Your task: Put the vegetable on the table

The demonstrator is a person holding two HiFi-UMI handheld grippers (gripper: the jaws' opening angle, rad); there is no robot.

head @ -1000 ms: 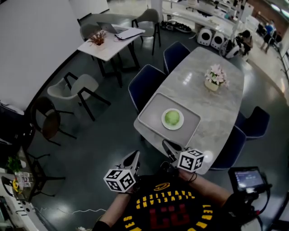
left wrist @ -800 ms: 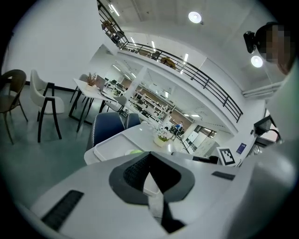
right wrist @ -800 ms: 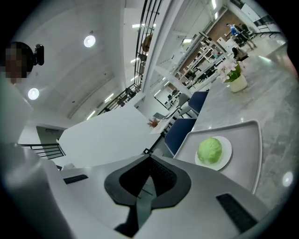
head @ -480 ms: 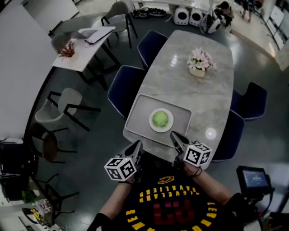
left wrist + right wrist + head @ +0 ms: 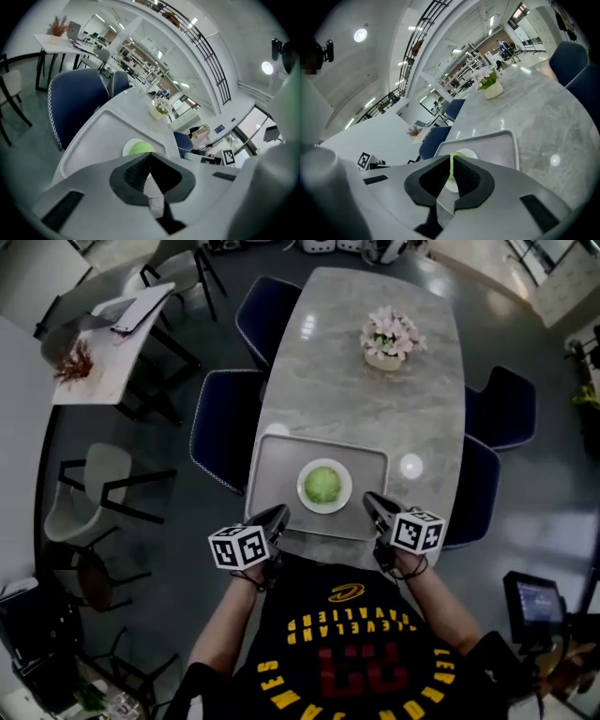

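At the near edge of the table (image 5: 375, 399), holds the left gripper (image 5: 278, 513) at 7 o'clock from the green vegetable (image 5: 322, 485) and the right gripper (image 5: 369, 500) at 5 o'clock from it, with both forearms stretched out from the body and both tools pointing forward and a little down. Has the jaws of each one pressed together, with nothing between them. Not touching the vegetable, lying on a white plate (image 5: 324, 510) in the middle of the grey tray (image 5: 366, 465), near both tips.
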